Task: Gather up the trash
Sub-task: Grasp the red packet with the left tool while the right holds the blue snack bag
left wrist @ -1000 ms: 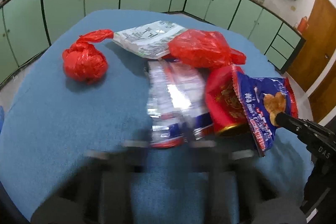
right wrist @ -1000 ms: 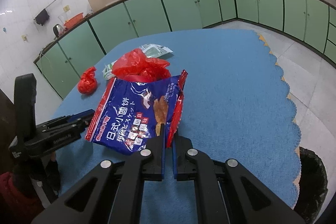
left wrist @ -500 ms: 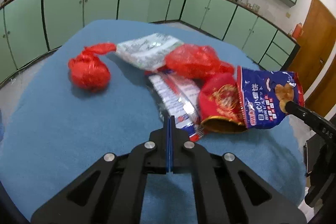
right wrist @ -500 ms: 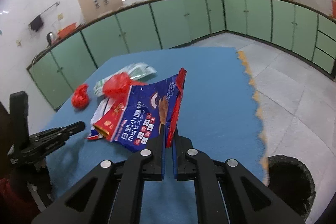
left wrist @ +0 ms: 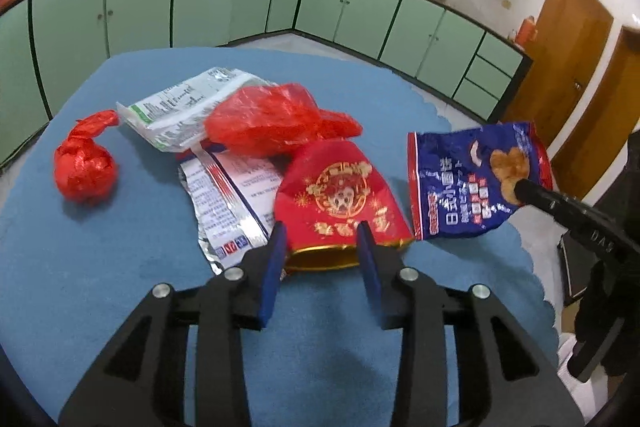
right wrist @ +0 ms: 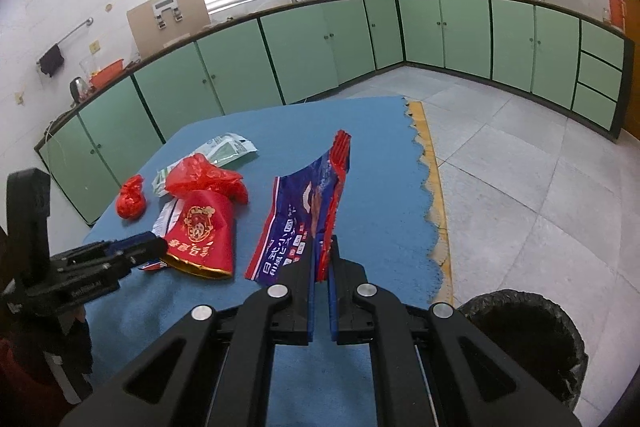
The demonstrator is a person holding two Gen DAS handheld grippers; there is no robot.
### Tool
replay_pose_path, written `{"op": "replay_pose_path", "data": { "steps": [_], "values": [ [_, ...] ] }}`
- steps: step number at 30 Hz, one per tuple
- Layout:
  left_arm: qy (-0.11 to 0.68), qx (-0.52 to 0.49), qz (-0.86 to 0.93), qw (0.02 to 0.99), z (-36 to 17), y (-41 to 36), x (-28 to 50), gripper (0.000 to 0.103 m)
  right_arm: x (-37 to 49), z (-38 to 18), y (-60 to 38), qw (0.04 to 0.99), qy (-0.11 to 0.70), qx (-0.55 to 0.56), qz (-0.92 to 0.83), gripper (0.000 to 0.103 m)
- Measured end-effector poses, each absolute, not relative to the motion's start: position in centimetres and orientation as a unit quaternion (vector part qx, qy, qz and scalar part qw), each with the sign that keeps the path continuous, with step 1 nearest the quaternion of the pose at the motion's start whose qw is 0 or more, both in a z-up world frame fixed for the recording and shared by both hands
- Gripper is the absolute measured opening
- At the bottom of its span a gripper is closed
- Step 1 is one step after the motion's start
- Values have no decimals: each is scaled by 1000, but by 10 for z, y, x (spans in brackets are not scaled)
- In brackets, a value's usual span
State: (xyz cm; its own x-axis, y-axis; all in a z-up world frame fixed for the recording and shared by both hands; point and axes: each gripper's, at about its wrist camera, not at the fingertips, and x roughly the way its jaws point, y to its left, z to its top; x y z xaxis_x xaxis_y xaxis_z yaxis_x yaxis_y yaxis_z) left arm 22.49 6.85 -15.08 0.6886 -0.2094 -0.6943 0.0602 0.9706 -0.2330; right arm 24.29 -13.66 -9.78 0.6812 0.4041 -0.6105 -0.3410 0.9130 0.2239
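1. The right gripper (right wrist: 320,247) has its fingers pressed nearly together on the lower edge of the blue snack bag (right wrist: 308,211), which stands up on edge above the blue worktop (right wrist: 380,163) at the centre of the right wrist view. In the left wrist view the same bag (left wrist: 476,183) hangs at the right of the frame, pinched at its picture side by the right gripper (left wrist: 520,189).
2. The left gripper (left wrist: 320,239) has its fingers spread wide, one to each side of the gold-rimmed mouth of the red pouch (left wrist: 344,199), at the lower centre of the frame; whether they touch it cannot be told.
3. The worktop (left wrist: 120,267) is covered in blue cloth with a scalloped edge; green cabinets (right wrist: 440,27) line the walls and the floor is pale tile.
4. Behind the pouch lie a silver wrapper (left wrist: 224,195), a crumpled red plastic bag (left wrist: 276,119) and a white-green packet (left wrist: 180,103); a knotted red bag (left wrist: 84,171) sits apart at the left.
5. A black-lined trash bin (right wrist: 528,339) stands on the floor in the lower right of the right wrist view.
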Motion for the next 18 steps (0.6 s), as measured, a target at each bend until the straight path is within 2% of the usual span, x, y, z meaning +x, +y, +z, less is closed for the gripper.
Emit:
{"op": "replay_pose_path", "data": {
  "steps": [2,3,18],
  "values": [
    [393,-99,-71,912,-154,70,226,46,243,-100,-137,915,345,47,204,5],
    [395,-103,-68,910,-156,71,226,47,243,-100,-138,915,345,48,205,5],
    [396,-80,-40,914,-163,73,237,46,243,-104,-138,913,349,53,206,5]
  ]
}}
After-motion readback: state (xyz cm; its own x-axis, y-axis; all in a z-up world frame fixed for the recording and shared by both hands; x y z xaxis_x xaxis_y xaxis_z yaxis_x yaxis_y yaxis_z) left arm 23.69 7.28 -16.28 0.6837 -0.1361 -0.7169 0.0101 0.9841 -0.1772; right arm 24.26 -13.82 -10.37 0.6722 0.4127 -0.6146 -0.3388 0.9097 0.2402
